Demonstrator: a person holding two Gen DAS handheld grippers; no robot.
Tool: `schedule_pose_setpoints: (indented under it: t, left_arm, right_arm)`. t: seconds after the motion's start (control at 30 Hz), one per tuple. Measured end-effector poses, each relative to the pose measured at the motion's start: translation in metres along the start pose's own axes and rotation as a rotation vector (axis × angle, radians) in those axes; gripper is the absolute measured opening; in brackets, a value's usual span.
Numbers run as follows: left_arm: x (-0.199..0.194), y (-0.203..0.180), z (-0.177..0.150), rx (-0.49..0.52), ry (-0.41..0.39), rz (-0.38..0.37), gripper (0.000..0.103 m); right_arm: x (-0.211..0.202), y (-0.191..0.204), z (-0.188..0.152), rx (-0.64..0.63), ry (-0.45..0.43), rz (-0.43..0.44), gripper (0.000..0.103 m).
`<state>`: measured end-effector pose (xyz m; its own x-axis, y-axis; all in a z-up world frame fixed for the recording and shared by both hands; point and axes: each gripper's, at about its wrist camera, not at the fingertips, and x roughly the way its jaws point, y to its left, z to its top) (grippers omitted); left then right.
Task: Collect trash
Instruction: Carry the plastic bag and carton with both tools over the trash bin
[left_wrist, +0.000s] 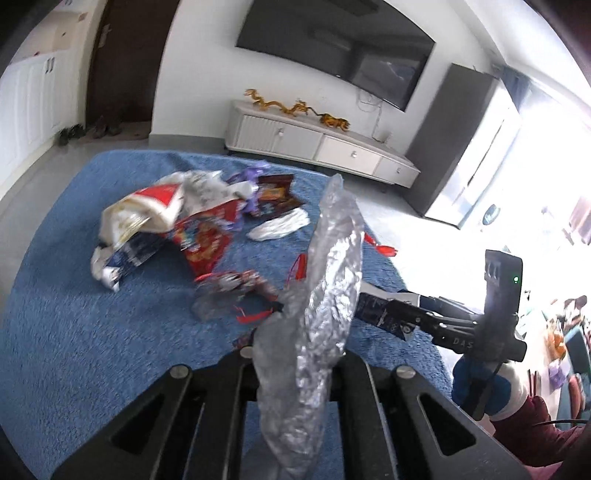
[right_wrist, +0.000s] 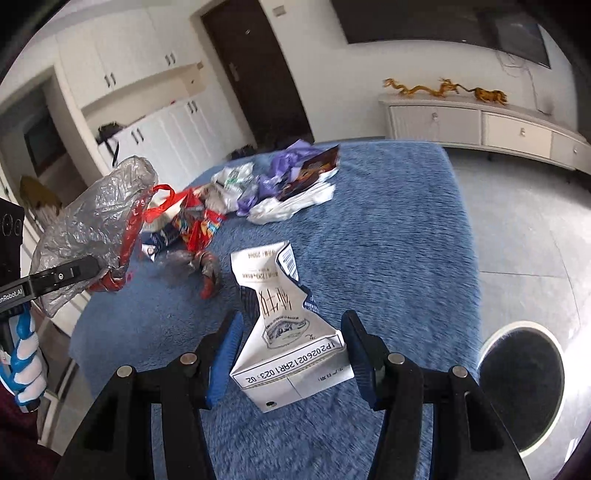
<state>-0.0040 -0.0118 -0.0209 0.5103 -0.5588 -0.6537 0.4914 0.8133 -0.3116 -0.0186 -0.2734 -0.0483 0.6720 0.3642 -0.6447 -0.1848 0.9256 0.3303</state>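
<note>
Left tool (left_wrist: 295, 363) clamps a clear bag (left_wrist: 328, 273); right tool (right_wrist: 291, 354) (half-open) grips a carton (right_wrist: 291, 332).

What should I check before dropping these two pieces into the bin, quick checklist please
1. Left gripper has its piece: ok. Its jaws are shut on the clear plastic bag, which is lifted off the blue rug.
2. Right gripper has its piece: ok. The blue pads sit against both sides of the crushed milk carton.
3. Anything trailing from the bag: not ok. A red plastic strip hangs tangled with it.
4. Bin location: cannot tell. A round dark opening with a white rim shows on the floor at right, but whether it is a bin is unclear.
5. Trash left to collect: not ok. A wrapper pile remains on the rug.
</note>
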Motion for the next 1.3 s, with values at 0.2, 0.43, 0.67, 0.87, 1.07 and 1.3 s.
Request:
schedule_pose_setpoints:
  t: [0.2, 0.43, 0.67, 0.87, 1.07, 1.3]
  left_arm:
    - [0.016, -0.038, 0.014, 0.063, 0.011, -0.021, 0.006]
    - [0.041, -0.064, 0.025, 0.103, 0.037, -0.035, 0.006]
    - [0.064, -0.087, 0.032, 0.146, 0.064, -0.038, 0.006]
    - [0.081, -0.106, 0.045, 0.166, 0.067, -0.046, 0.006]
    - [0.116, -0.154, 0.058, 0.262, 0.108, -0.099, 0.006]
    - [0.192, -0.219, 0.060, 0.354, 0.224, -0.157, 0.006]
  right_arm:
    - [-0.016, -0.016, -0.005, 0.048, -0.038, 0.006, 0.053]
    - [-0.034, -0.038, -0.005, 0.091, -0.093, 0.006, 0.052]
    - [-0.037, -0.049, -0.007, 0.110, -0.096, 0.028, 0.051]
    - [-0.055, -0.067, 0.011, 0.106, -0.137, 0.016, 0.051]
    - [-0.101, -0.118, 0.013, 0.173, -0.219, -0.090, 0.050]
    - [-0.126, -0.189, -0.015, 0.268, -0.200, -0.290, 0.015]
